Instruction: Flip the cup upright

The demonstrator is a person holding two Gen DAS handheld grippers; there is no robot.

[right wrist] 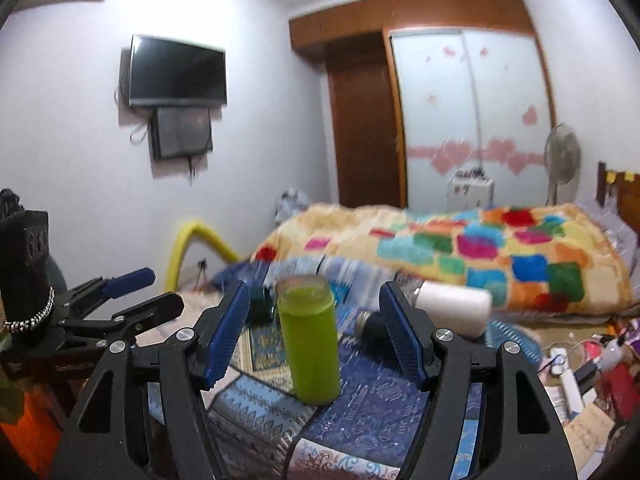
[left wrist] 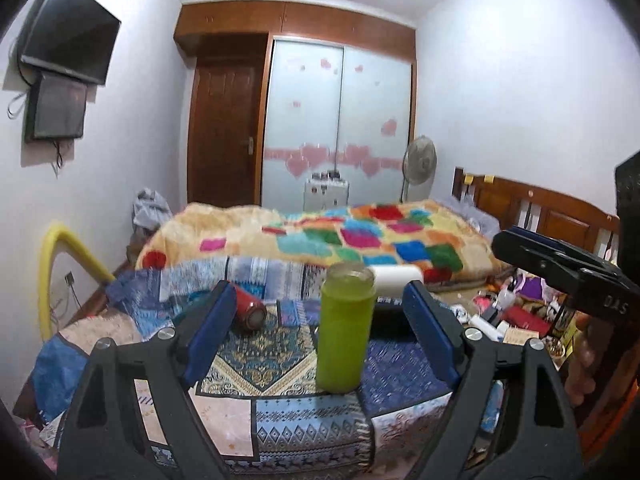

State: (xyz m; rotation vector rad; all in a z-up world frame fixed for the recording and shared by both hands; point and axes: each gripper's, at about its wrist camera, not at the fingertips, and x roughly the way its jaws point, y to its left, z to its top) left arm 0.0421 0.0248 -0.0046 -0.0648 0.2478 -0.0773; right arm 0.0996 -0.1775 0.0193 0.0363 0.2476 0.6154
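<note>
A green cup (left wrist: pixel 344 328) stands upright, open end up, on a patterned blue cloth (left wrist: pixel 404 380). My left gripper (left wrist: pixel 320 336) is open, its blue pads wide on either side of the cup without touching it. In the right wrist view the green cup (right wrist: pixel 310 336) also stands between the open pads of my right gripper (right wrist: pixel 316 340), apart from both. The right gripper also shows at the right edge of the left wrist view (left wrist: pixel 560 268). The left gripper appears at the left of the right wrist view (right wrist: pixel 116 300).
A red cup (left wrist: pixel 250 308) lies on its side left of the green one. A white cup (left wrist: pixel 394 278) and a dark cup (right wrist: pixel 372 326) lie on their sides behind it. A bed with a colourful blanket (left wrist: pixel 360 240) is beyond. Clutter (left wrist: pixel 516 316) lies to the right.
</note>
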